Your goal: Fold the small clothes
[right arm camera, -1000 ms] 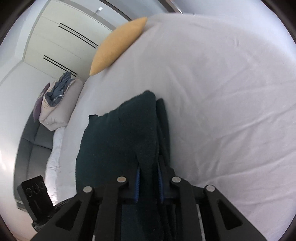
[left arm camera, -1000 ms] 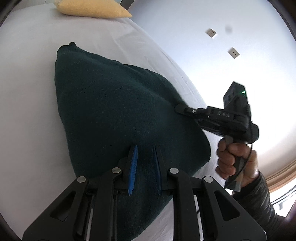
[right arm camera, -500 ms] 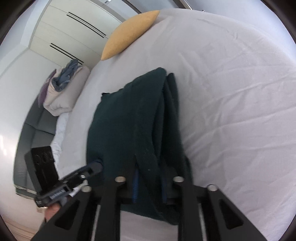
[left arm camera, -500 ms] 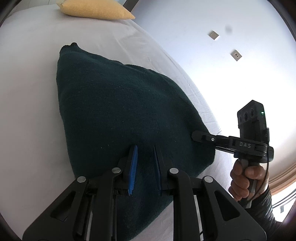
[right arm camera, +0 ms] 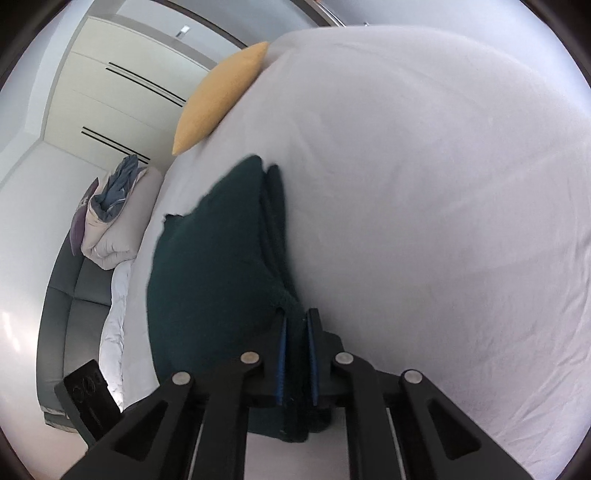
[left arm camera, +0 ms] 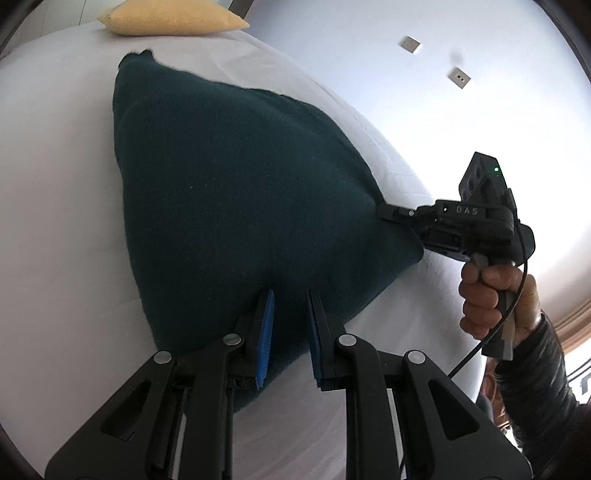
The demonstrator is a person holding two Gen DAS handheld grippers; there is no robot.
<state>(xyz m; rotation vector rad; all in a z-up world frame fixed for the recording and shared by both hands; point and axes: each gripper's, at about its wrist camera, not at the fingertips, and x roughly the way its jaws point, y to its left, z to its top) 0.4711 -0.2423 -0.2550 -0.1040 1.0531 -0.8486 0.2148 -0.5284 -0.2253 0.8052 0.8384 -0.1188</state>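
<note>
A dark green knit garment (left arm camera: 229, 192) lies folded on the white bed sheet (left arm camera: 55, 221); it also shows in the right wrist view (right arm camera: 214, 266). My left gripper (left arm camera: 290, 306) is shut on the garment's near edge, with cloth between its blue pads. My right gripper (right arm camera: 295, 328) is shut on the garment's stacked layers at the near corner. In the left wrist view the right gripper (left arm camera: 384, 212) pinches the garment's right corner and pulls it into a point.
A yellow pillow (left arm camera: 170, 18) lies at the bed's far end, also in the right wrist view (right arm camera: 218, 99). A pile of bedding (right arm camera: 114, 218) sits on a grey sofa (right arm camera: 70, 306) left of the bed. A white wall (left arm camera: 461, 92) stands on the right.
The right gripper has moved back up and outward with the garment's corner, stretching it taut. The left gripper has kept its hold on the near edge.
</note>
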